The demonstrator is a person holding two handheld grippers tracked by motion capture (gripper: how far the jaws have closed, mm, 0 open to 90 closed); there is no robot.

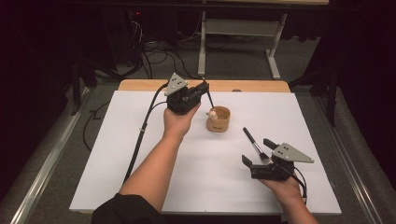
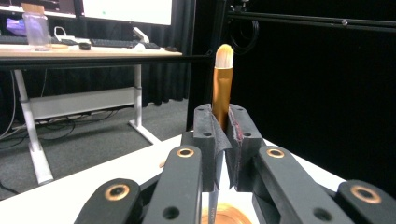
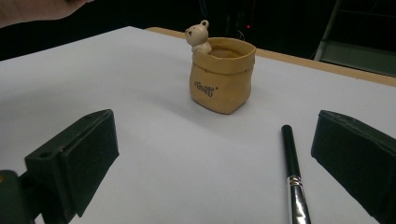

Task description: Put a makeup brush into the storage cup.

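Observation:
A tan sack-shaped pot (image 1: pixel 218 119) with a small bear figure (image 1: pixel 212 113) on its rim stands mid-table on the white sheet (image 1: pixel 140 154). My left gripper (image 1: pixel 204 89) hovers just left of and above it, shut on a makeup brush (image 1: pixel 210 100) whose thin handle slants down toward the pot's mouth. In the left gripper view the brush (image 2: pixel 222 88) stands upright between the pads, gold ferrule and cream tip up, with the pot's rim (image 2: pixel 225 215) below. My right gripper (image 1: pixel 256 150) rests open at the front right, around a black brush (image 1: pixel 252 140) lying flat. The right gripper view has that brush (image 3: pixel 293 172) and the pot (image 3: pixel 223 77).
A wooden table edge (image 1: pixel 205 85) runs behind the white sheet. Beyond it stand a desk frame (image 1: pixel 238 28) and loose cables on the floor (image 1: pixel 159 56). The left gripper's cable (image 1: pixel 140 135) trails across the sheet's left part.

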